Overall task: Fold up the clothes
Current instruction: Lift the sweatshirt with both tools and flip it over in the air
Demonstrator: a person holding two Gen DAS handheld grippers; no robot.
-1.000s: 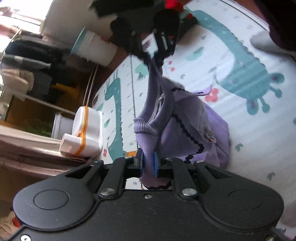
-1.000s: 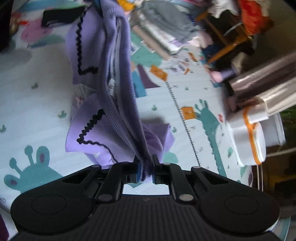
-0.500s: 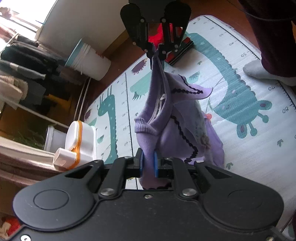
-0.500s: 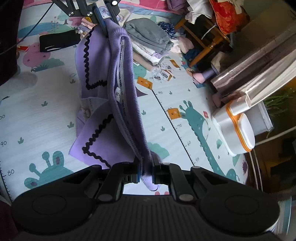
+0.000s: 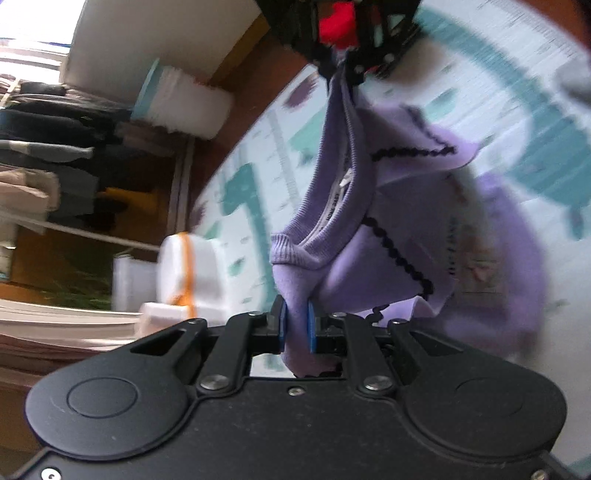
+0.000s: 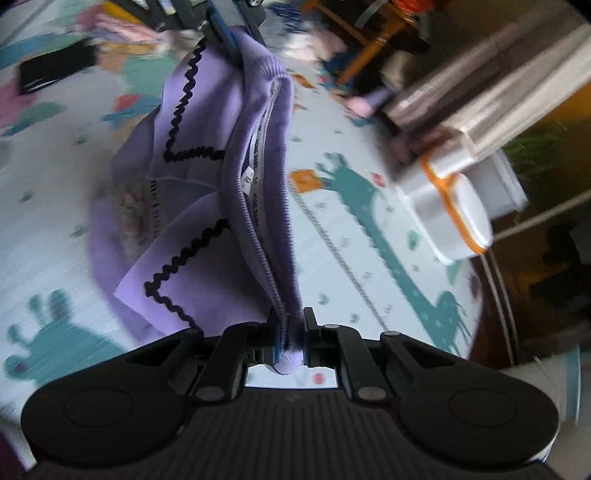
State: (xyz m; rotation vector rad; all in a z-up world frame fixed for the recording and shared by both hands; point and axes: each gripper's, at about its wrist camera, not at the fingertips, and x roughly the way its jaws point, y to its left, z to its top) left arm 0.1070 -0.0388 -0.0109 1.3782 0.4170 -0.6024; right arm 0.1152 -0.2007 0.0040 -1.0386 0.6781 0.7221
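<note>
A small lilac garment (image 5: pixel 388 229) with black zigzag trim hangs between my two grippers above a play mat (image 5: pixel 517 122). My left gripper (image 5: pixel 294 325) is shut on one end of its ribbed neckline. My right gripper (image 6: pixel 290 332) is shut on the other end of that neckline, and the lilac garment (image 6: pixel 207 206) droops leftward from it. Each view shows the other gripper at the top: the right gripper (image 5: pixel 345 64) and the left gripper (image 6: pixel 221 33), each pinching the cloth. The garment's lower part rests bunched on the mat. Both views are motion-blurred.
A white box with an orange band (image 5: pixel 188 273) (image 6: pixel 454 218) sits at the mat's edge beside a wooden floor. A white and blue cylinder (image 5: pixel 181 101) lies near a wall. Piled clothes and a wooden chair (image 6: pixel 354 44) crowd the far end. A black item (image 6: pixel 51 70) lies on the mat.
Both grippers have swung while keeping hold of the neckline; the views are now blurred and the right gripper sits closer in the left wrist view. The neckline hangs slacker between them.
</note>
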